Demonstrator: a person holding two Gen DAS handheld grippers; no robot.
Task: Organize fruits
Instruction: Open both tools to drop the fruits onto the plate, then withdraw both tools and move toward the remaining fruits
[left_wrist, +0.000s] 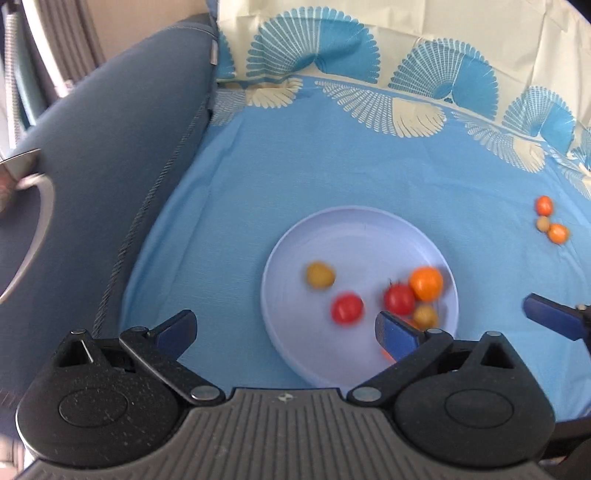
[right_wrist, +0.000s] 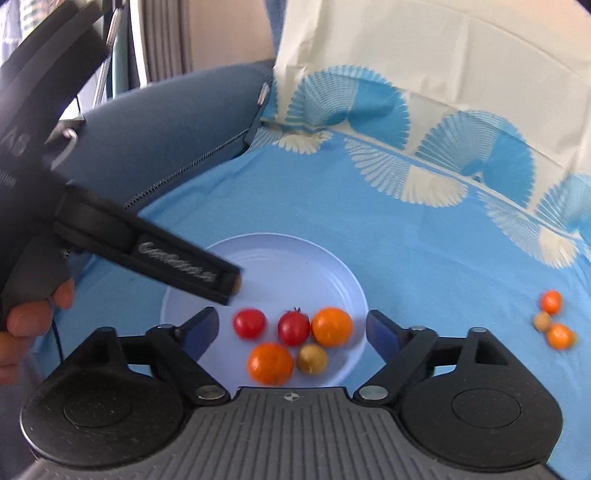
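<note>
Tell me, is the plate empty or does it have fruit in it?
Not empty. The plate holds several small fruits, red, orange and yellowish; three more fruits lie outside on the cloth.

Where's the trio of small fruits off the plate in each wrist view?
Left wrist: the three loose fruits lie on the blue cloth at the far right edge, above the plate's level.
Right wrist: the same cluster lies at the right edge, level with the plate's fruits.
Shared landmark: the pale plate, left of the cluster in both.

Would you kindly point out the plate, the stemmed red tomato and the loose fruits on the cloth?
plate (right_wrist: 295, 258), right wrist view, bare far floor.
stemmed red tomato (right_wrist: 293, 328), right wrist view, body centre.
loose fruits (right_wrist: 551, 301), right wrist view, topmost orange one.
</note>
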